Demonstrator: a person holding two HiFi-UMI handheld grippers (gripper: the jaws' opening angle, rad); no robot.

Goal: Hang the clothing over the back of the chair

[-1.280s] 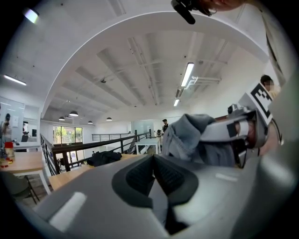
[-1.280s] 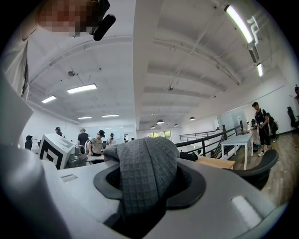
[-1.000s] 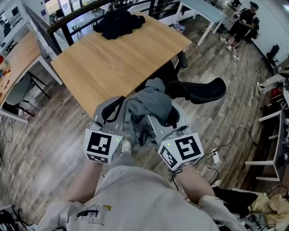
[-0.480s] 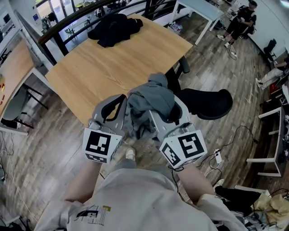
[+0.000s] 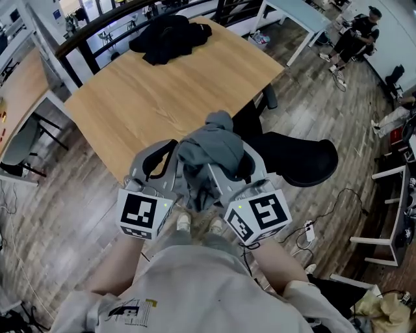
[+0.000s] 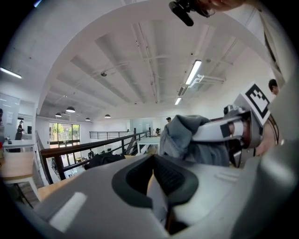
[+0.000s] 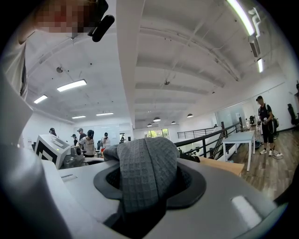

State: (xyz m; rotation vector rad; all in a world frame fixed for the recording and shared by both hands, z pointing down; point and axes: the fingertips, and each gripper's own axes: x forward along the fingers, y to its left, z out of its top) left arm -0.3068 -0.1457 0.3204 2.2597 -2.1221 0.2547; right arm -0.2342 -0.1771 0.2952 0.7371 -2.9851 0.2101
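A grey piece of clothing (image 5: 211,153) hangs bunched between my two grippers, held up in front of the person's body. My right gripper (image 5: 242,162) is shut on a thick waffle-weave fold (image 7: 145,172) of it. My left gripper (image 5: 161,156) is shut on a thin pale edge of the cloth (image 6: 156,196). The black chair (image 5: 299,156) stands just beyond and to the right of the grippers, at the near corner of the wooden table (image 5: 149,97). The clothing hides part of the chair.
A black garment (image 5: 169,36) lies on the table's far side. A black railing (image 5: 97,23) runs behind the table. White desks (image 5: 292,16) stand at the upper right, where a person (image 5: 357,29) sits. Cables and a power strip (image 5: 305,237) lie on the wood floor at the right.
Both grippers have moved together with the grey clothing, level, along the table's near corner. The chair now shows further to the right. Neither grip has changed.
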